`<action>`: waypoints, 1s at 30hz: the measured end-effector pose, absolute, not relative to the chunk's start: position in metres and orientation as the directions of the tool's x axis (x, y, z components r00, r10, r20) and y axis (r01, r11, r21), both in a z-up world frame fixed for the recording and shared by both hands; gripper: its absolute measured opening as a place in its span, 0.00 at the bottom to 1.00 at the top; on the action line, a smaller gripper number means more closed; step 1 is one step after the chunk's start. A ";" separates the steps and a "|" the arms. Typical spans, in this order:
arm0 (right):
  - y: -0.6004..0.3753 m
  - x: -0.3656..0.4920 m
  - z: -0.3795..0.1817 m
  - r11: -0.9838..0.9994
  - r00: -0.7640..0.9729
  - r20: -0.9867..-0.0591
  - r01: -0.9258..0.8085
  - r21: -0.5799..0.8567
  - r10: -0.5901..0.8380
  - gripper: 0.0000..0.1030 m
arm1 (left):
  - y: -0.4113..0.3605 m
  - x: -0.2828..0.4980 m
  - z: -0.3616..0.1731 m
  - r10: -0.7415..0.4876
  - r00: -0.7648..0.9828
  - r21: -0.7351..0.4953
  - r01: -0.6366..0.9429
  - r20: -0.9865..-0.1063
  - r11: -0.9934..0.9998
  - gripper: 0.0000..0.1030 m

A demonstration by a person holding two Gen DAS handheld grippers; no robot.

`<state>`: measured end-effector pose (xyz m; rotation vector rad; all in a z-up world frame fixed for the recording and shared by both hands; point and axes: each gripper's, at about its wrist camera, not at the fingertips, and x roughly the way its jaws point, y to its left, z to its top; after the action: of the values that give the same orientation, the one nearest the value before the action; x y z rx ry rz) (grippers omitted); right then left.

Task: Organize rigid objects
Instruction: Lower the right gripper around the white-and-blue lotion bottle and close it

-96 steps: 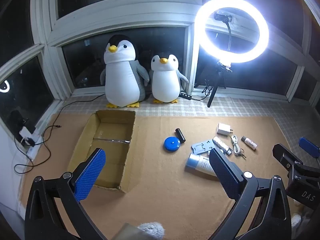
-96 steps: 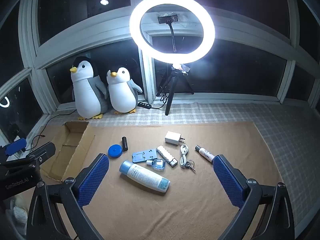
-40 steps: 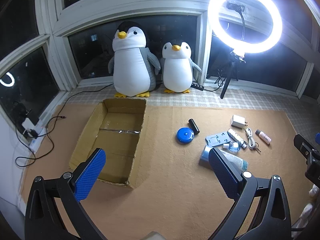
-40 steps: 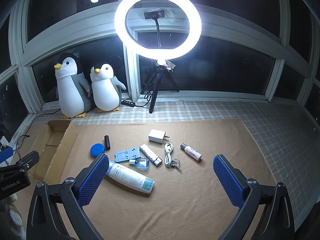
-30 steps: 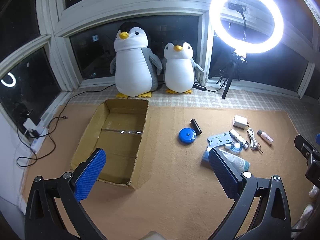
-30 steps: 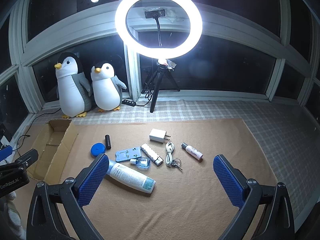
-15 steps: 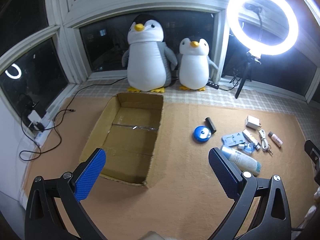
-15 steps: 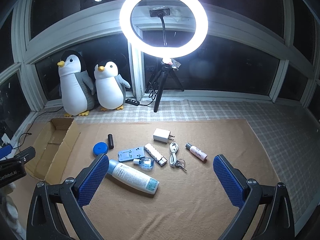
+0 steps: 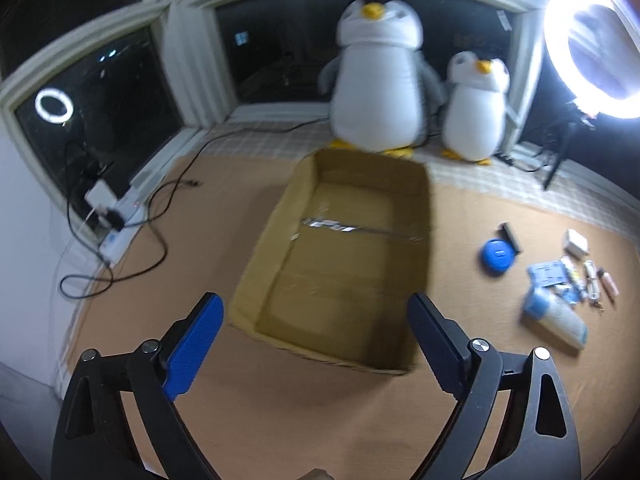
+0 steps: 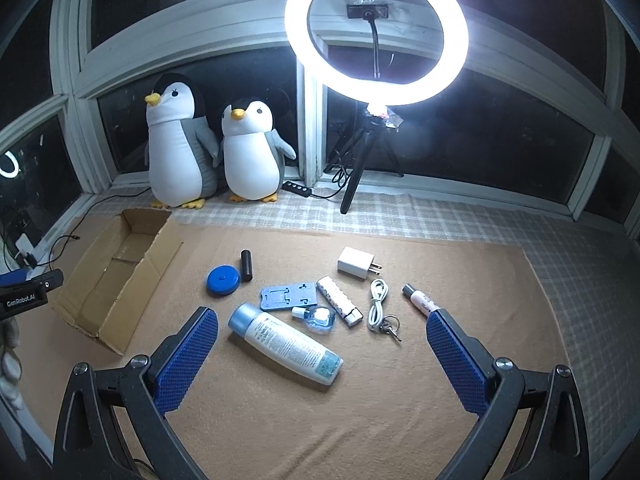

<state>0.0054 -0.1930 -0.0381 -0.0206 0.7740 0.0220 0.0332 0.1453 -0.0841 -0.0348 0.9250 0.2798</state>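
Observation:
An open, empty cardboard box [image 9: 272,240] lies on the brown mat, seen side-on in the right wrist view as the box [image 10: 148,276]. My left gripper [image 9: 314,300] hovers before its near wall, jaws closing with nothing between them. My right gripper [image 10: 320,315] stands open above a white bottle [image 10: 286,344]. Around it lie a blue round case [image 10: 223,280], a black cylinder [image 10: 247,265], a blue phone stand [image 10: 288,297], a small clear bottle [image 10: 318,317], a white charger [image 10: 356,263], a coiled cable [image 10: 377,304] and a small tube [image 10: 420,300].
Two plush penguins [image 10: 212,160] sit on the checked cloth by the window. A ring light [image 10: 376,32] on a tripod stands behind the items. A power strip with cables [image 9: 116,236] lies left of the mat. A gloved hand [image 10: 8,360] shows at the left edge.
The left wrist view has swung left and closer, so the box now fills its middle and the items sit far right; its fingers stand slightly narrower. The right gripper has barely shifted.

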 end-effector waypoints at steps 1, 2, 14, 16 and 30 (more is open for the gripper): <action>-0.193 0.007 -0.040 0.999 0.710 -0.704 -0.031 -0.009 0.015 1.00 | 0.158 0.036 -0.089 0.228 0.550 0.082 -0.277 -0.803 0.957 0.88; -0.193 0.008 -0.042 0.999 0.705 -0.709 -0.032 -0.008 0.017 1.00 | 0.170 0.038 -0.094 0.233 0.536 0.077 -0.297 -0.811 0.952 0.85; -0.197 0.023 -0.065 0.999 0.650 -0.759 -0.032 0.003 0.023 0.89 | 0.247 0.070 -0.147 0.253 0.402 0.087 -0.388 -0.880 0.917 0.51; -0.197 0.026 -0.070 0.999 0.639 -0.769 -0.037 0.000 0.024 0.86 | 0.249 0.077 -0.158 0.225 0.385 0.070 -0.377 -0.895 0.924 0.47; -0.206 0.053 -0.102 0.997 0.542 -0.840 -0.080 -0.010 0.035 0.64 | 0.234 0.094 -0.195 0.142 0.328 0.042 -0.294 -0.934 0.955 0.24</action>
<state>0.0528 -0.2065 -0.1019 -0.0494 0.9963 0.0681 0.0938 0.2341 -0.1951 -0.1441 1.2041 0.2870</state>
